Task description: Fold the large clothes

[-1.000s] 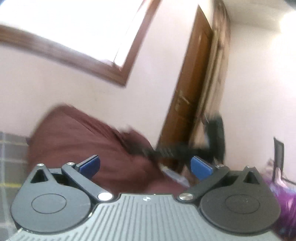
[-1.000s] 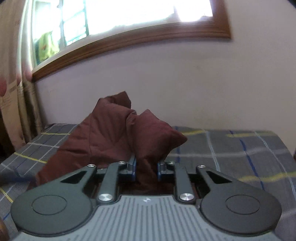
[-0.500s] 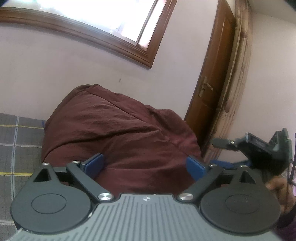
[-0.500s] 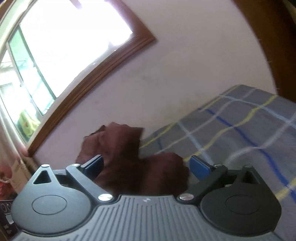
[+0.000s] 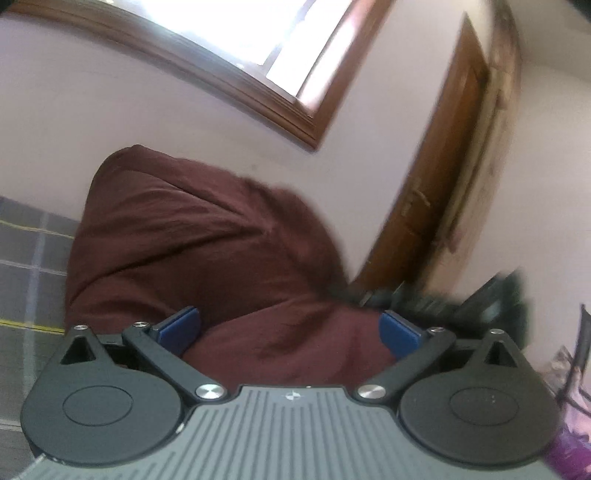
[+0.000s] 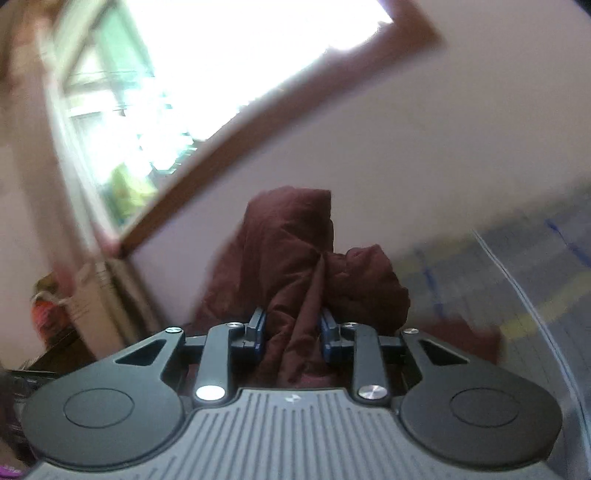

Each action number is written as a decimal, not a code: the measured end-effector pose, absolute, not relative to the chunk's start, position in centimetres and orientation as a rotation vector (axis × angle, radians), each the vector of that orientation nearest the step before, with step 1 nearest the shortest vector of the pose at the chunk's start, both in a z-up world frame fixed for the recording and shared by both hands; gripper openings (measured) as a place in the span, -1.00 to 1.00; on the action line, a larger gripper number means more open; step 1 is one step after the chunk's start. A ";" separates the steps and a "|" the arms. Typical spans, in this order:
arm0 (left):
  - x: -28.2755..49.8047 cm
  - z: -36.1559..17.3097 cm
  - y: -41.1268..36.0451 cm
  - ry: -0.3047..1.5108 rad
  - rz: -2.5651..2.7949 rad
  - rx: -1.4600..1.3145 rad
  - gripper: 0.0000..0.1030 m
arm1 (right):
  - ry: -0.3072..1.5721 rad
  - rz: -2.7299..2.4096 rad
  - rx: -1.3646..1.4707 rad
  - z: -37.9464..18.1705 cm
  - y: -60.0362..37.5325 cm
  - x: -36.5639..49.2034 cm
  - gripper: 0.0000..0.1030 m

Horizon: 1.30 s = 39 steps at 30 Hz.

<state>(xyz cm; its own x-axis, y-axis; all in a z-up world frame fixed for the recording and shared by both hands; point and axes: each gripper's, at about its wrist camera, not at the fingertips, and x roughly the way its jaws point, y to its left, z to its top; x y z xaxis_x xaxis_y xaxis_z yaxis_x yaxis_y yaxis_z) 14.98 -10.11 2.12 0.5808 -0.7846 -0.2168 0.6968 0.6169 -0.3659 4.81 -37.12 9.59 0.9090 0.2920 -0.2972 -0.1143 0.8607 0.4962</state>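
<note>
A large maroon garment (image 5: 192,240) is heaped on the checked grey bed sheet (image 5: 29,258). My left gripper (image 5: 290,328) stands wide, its jaws opening, with a fold of the garment bulging between the blue pads (image 5: 181,325) without being squeezed. In the right wrist view the maroon garment (image 6: 291,236) rises in a bunched peak. My right gripper (image 6: 292,328) is closing, and its pads (image 6: 256,328) press a gathered fold from both sides. In the left wrist view, the right gripper (image 5: 424,299) appears as a dark blur at the garment's right edge.
The bed sheet (image 6: 535,266) stretches off to the right. A wall with a wood-framed window (image 5: 258,33) stands behind the bed, and a brown door (image 5: 443,177) is to the right. Cluttered purple items (image 5: 569,406) sit at the far right.
My right gripper, shut on the garment a second ago, opened wide, rolled, and has closed on a fold again. The left gripper sank slightly toward the heap; the right gripper's blur moved in against the garment.
</note>
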 end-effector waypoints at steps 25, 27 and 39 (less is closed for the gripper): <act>14.1 0.6 -12.9 0.354 -0.940 -0.210 0.95 | 0.354 0.134 0.394 18.6 -33.3 8.2 -0.18; 14.1 0.5 -12.9 0.351 -0.947 -0.205 0.96 | 0.380 0.116 0.395 17.6 -33.2 10.8 -0.19; 14.4 1.4 -12.0 0.361 -0.982 -0.312 1.00 | 0.508 -0.114 0.245 8.1 -32.8 13.6 -0.32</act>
<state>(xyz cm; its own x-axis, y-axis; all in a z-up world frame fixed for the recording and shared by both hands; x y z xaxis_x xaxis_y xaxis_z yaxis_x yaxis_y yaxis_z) 14.36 -11.97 1.39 0.5045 -0.8493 -0.1552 0.7475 0.5196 -0.4139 13.59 -32.85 8.13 0.8681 -0.0470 -0.4942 0.1684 0.9644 0.2040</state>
